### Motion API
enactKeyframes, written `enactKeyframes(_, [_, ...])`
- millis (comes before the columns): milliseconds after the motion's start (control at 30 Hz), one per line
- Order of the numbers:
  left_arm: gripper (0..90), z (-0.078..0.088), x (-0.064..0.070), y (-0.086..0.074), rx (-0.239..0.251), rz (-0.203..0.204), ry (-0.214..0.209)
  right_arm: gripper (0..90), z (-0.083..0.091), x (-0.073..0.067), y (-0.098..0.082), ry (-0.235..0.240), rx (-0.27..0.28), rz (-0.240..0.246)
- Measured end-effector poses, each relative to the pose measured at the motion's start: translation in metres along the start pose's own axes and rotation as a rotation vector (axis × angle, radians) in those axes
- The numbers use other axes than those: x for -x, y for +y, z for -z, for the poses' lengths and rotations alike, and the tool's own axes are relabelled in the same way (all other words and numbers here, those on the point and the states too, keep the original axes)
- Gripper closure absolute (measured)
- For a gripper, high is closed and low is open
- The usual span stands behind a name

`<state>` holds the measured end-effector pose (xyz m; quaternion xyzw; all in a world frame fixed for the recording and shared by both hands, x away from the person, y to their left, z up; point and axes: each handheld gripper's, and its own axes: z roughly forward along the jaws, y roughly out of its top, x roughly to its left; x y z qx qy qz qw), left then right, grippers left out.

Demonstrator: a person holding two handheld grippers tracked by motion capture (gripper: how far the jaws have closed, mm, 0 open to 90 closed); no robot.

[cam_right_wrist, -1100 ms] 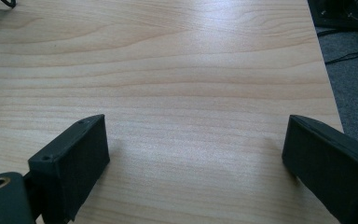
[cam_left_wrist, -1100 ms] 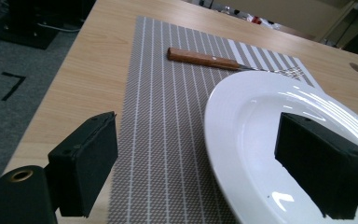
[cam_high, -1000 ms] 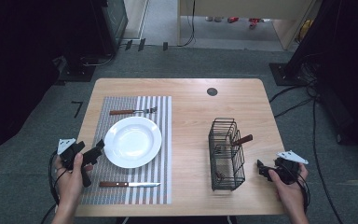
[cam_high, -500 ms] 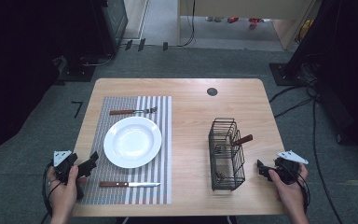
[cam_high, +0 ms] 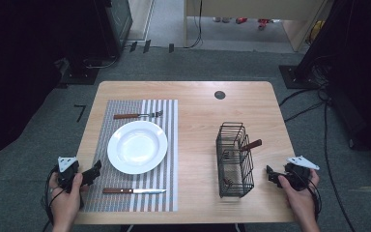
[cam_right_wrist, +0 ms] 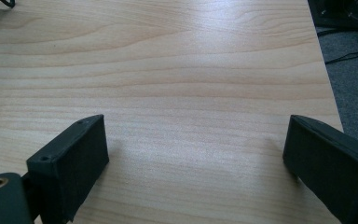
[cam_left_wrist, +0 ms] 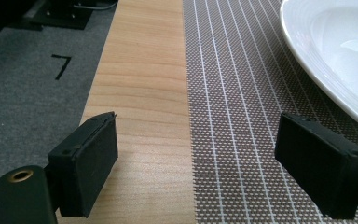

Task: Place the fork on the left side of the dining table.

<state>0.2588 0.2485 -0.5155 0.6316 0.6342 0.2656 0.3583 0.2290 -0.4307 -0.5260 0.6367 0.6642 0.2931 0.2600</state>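
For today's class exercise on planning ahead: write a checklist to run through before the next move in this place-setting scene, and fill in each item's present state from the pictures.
1. Left gripper jaws open and holding nothing: ok.
2. Right gripper jaws open and holding nothing: ok.
3. Plate rests on the striped placemat: ok.
4. Knife lies flat on the placemat on the person's side of the plate, apart from it, with open mat around it for the left gripper: ok.
5. Fork lies beyond the plate, apart from it: ok.
6. Wire basket holds a brown-handled utensil sticking out towards the right gripper; what kind it is: cannot tell.
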Motion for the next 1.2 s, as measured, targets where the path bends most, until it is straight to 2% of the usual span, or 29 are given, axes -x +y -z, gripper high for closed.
enactKeyframes(100, [13.8,-0.0026,0.0006,0.0011,-0.028,-0.004,0.010,6.5,0.0000,0.0000,0.0000,0.000,0.000,0.000])
enactKeyframes(167, [13.9,-0.0060,0.0023,0.0021,-0.061,-0.011,0.036,6.5,0.0000,0.0000,0.0000,0.000,0.000,0.000])
enactKeyframes(300, [14.0,-0.0076,0.0053,0.0026,-0.076,-0.038,0.060,6.5,0.0000,0.0000,0.0000,0.000,0.000,0.000])
enactKeyframes(600, [14.0,-0.0093,0.0091,0.0028,-0.091,-0.070,0.086,6.5,0.0000,0.0000,0.0000,0.000,0.000,0.000])
enactKeyframes(1200, [13.9,-0.0092,0.0090,0.0028,-0.091,-0.069,0.086,6.5,0.0000,0.0000,0.0000,0.000,0.000,0.000])
